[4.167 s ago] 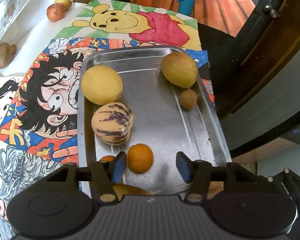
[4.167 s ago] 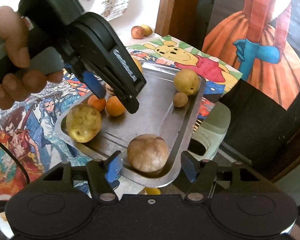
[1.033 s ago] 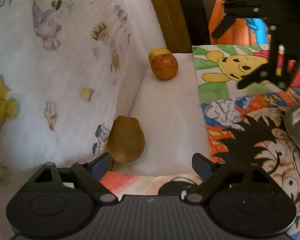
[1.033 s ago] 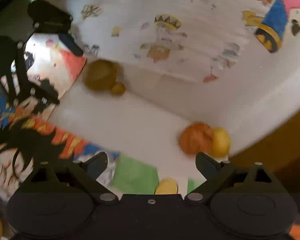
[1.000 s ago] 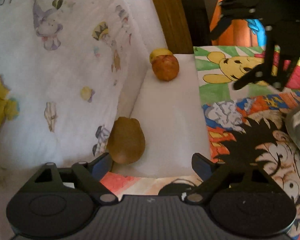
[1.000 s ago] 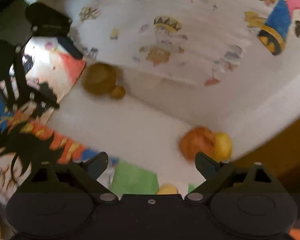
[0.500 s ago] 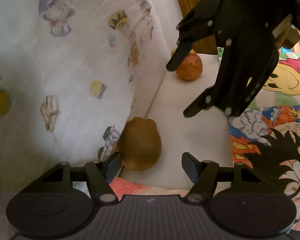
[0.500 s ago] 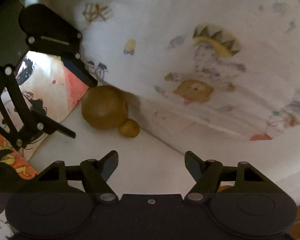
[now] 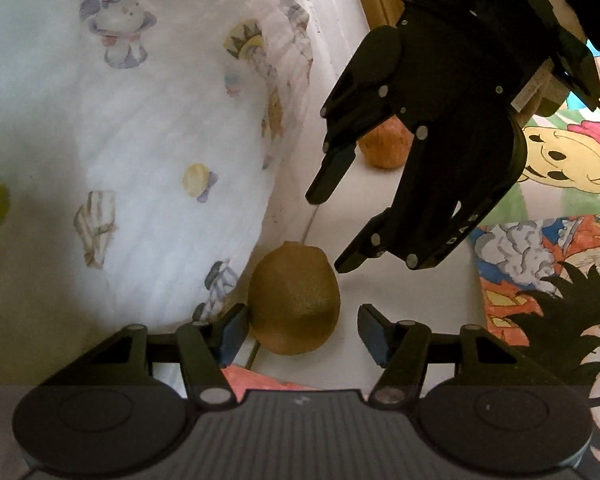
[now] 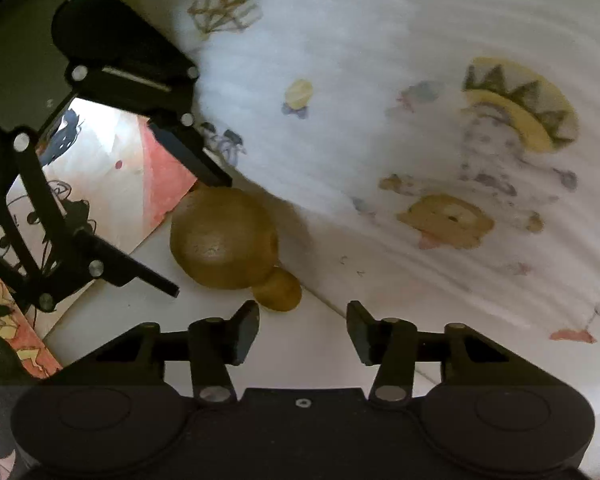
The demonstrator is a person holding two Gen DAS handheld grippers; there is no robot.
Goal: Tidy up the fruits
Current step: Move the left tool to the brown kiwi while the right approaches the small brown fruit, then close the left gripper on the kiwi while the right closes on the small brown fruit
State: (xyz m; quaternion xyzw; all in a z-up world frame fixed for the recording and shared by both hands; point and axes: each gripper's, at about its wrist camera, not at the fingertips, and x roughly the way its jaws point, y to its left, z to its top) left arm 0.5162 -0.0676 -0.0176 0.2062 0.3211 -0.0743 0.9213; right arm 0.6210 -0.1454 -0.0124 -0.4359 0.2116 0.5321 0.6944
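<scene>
Close to the left tool [image 9: 298, 330], a brown fruit [image 9: 294, 298] sits on the white bench [image 9: 412, 300]. It lies between the tool's two open fingers, right beside the left one, and no finger squeezes it. Beside the brown fruit, on the right tool's view, a small round fruit [image 10: 278, 289] touches it. The right tool [image 10: 302, 330] is open too, and holds nothing; the small fruit is just in front of its left finger. Behind them hangs a white cloth [image 9: 140, 120] with little pictures. Farther back, an orange fruit [image 9: 384, 148] rests on the bench, partly hidden by the right tool.
</scene>
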